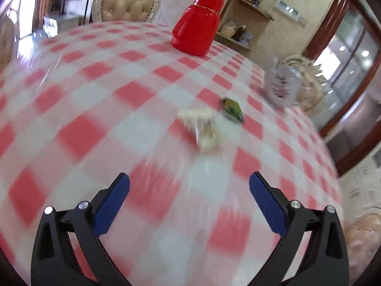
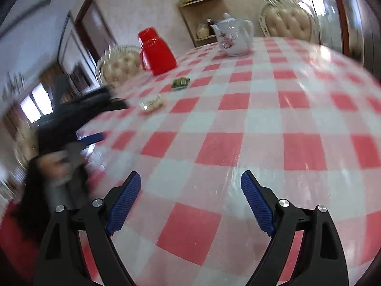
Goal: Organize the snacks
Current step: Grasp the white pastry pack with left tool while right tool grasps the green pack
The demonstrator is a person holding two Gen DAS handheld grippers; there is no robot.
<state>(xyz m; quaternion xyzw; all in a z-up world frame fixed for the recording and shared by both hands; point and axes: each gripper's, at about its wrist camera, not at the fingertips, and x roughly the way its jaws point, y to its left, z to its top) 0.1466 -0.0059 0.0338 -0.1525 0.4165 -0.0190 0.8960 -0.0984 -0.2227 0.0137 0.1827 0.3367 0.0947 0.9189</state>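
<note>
A pale snack in a clear wrapper (image 1: pixel 201 128) lies on the red-and-white checked tablecloth (image 1: pixel 100 90), with a small green snack packet (image 1: pixel 233 109) just beyond it to the right. My left gripper (image 1: pixel 189 181) is open and empty, short of the pale snack. In the right wrist view the pale snack (image 2: pixel 152 103) and the green packet (image 2: pixel 181 82) lie far ahead on the left. My right gripper (image 2: pixel 190 178) is open and empty above bare cloth. The left gripper shows there as a dark blur (image 2: pixel 100 109) next to the pale snack.
A red jug (image 1: pixel 198 23) stands at the far side of the table. A white flowered teapot (image 2: pixel 234 37) stands beyond it, blurred in the left wrist view (image 1: pixel 282 85). Cream tufted chairs (image 1: pixel 127 3) surround the table. A wooden shelf (image 2: pixel 202 19) stands against the wall.
</note>
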